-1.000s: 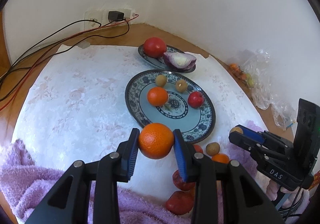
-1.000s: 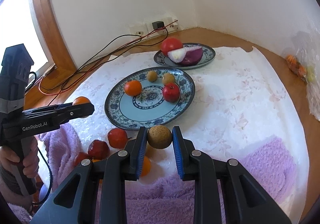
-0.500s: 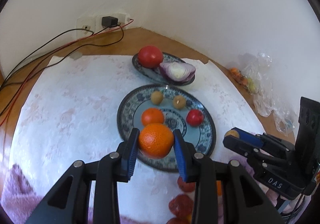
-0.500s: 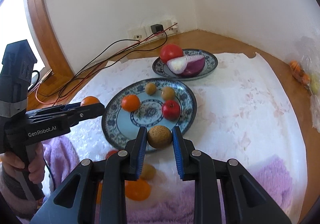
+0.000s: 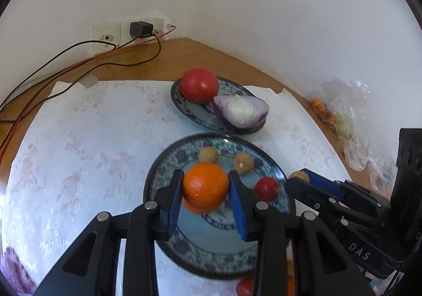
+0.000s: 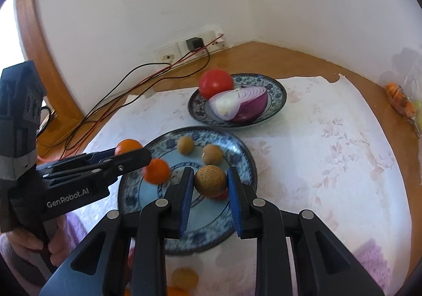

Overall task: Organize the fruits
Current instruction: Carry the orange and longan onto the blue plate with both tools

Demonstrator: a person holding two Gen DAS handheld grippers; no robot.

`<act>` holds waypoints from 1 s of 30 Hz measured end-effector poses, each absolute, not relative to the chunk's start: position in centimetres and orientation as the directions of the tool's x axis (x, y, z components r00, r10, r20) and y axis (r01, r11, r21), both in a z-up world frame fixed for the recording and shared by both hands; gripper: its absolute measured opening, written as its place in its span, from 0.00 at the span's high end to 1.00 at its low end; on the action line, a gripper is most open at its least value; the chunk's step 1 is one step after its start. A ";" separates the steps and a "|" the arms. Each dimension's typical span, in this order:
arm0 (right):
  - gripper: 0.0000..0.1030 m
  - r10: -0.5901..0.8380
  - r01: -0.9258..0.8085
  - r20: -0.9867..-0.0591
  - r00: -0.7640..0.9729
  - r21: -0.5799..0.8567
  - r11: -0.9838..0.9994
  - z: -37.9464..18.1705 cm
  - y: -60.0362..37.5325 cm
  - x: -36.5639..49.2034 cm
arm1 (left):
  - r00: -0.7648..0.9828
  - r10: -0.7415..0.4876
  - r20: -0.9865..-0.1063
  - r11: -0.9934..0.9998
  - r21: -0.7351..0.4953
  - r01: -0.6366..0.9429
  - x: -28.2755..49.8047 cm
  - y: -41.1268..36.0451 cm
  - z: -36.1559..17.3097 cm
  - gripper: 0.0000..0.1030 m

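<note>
My left gripper [image 5: 206, 189] is shut on an orange [image 5: 205, 184] and holds it above the large blue patterned plate [image 5: 163, 172]. My right gripper [image 6: 210, 185] is shut on a tan round fruit [image 6: 210, 180] above the same plate [image 6: 245, 161]. On the plate lie a small orange [image 6: 157, 171], two tan fruits [image 6: 185, 145] and a small red fruit [image 5: 267, 188]. The left gripper also shows in the right wrist view [image 6: 132, 153], the right gripper in the left wrist view [image 5: 298, 178].
A smaller plate [image 6: 277, 90] behind holds a tomato [image 6: 215, 82] and half a red onion [image 6: 238, 106]. Loose fruits [image 6: 184, 277] lie near the front edge by a purple towel [image 6: 372, 259]. Cables [image 5: 79, 66] run to a wall socket. A plastic bag [image 5: 343, 111] lies right.
Both grippers have moved forward with their fruits and now hang over the large plate. The loose fruits and towel have slid toward the bottom of the views.
</note>
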State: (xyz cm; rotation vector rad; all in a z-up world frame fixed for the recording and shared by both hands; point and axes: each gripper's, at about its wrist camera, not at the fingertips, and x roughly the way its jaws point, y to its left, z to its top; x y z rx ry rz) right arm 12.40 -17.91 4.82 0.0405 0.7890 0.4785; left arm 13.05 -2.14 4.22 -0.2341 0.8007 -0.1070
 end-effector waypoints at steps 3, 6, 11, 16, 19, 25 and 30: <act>0.74 0.414 -0.377 -0.671 0.615 0.211 0.902 4.6 -17.8 13.4 | 0.692 -0.180 -0.699 0.966 -0.257 -0.009 13.8 -1.9 3.8 0.65; 0.74 0.399 -0.369 -0.672 0.623 0.197 0.908 4.2 -17.5 14.2 | 0.688 -0.184 -0.703 0.964 -0.267 -0.015 14.4 -1.7 3.3 0.65; 0.74 0.382 -0.355 -0.684 0.621 0.189 0.915 3.3 -17.2 15.0 | 0.695 -0.189 -0.693 0.963 -0.268 -0.005 14.6 -1.7 2.9 0.65; 0.74 0.381 -0.342 -0.696 0.609 0.203 0.917 2.8 -17.4 15.5 | 0.699 -0.192 -0.688 0.962 -0.273 -0.004 14.8 -1.6 2.7 0.65; 0.74 0.383 -0.341 -0.701 0.602 0.207 0.917 2.7 -17.4 15.7 | 0.697 -0.194 -0.691 0.959 -0.283 -0.014 14.9 -1.4 2.6 0.65; 0.74 0.382 -0.341 -0.705 0.598 0.207 0.917 2.5 -17.3 15.8 | 0.687 -0.187 -0.702 0.957 -0.289 -0.035 15.3 -1.0 2.2 0.65; 0.74 0.382 -0.340 -0.711 0.591 0.209 0.917 2.3 -17.2 15.8 | 0.662 -0.193 -0.724 0.956 -0.290 -0.038 15.7 -1.1 1.5 0.65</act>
